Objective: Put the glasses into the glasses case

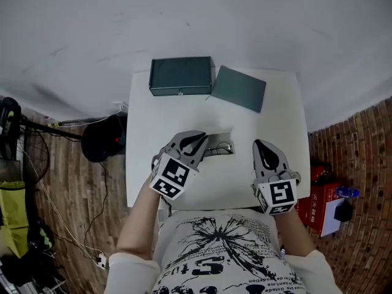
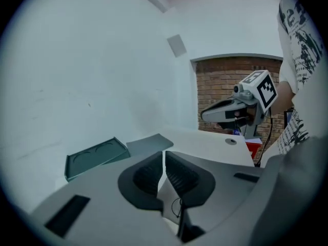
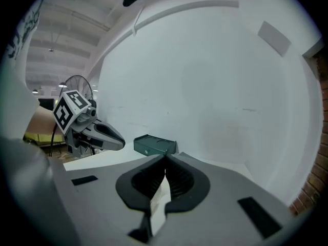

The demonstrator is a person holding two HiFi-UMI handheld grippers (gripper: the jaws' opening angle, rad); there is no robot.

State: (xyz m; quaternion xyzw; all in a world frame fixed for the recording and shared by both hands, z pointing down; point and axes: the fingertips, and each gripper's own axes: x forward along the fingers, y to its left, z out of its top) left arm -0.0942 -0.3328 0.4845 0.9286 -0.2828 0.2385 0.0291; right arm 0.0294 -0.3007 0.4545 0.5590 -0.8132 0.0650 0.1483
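The dark-green glasses case point(image 1: 180, 76) stands open at the table's far edge, and its flat lid point(image 1: 240, 88) lies to its right. In the left gripper view the case point(image 2: 95, 158) shows two round recesses, with the lid point(image 2: 148, 145) beside it. My left gripper point(image 1: 204, 141) hovers over the table's middle. Its jaws point(image 2: 164, 155) are closed to a thin slit on the wire-framed glasses point(image 1: 222, 147), which stick out to the right of its tip. A loop of the frame point(image 2: 177, 207) hangs under the jaws. My right gripper point(image 1: 262, 144) floats to the right, its tips point(image 3: 165, 159) together and holding nothing.
The white table point(image 1: 275, 115) stands against a white wall. A black fan and cables point(image 1: 101, 138) lie on the wooden floor to the left. A red box and a white box point(image 1: 324, 201) sit on brick-pattern floor to the right.
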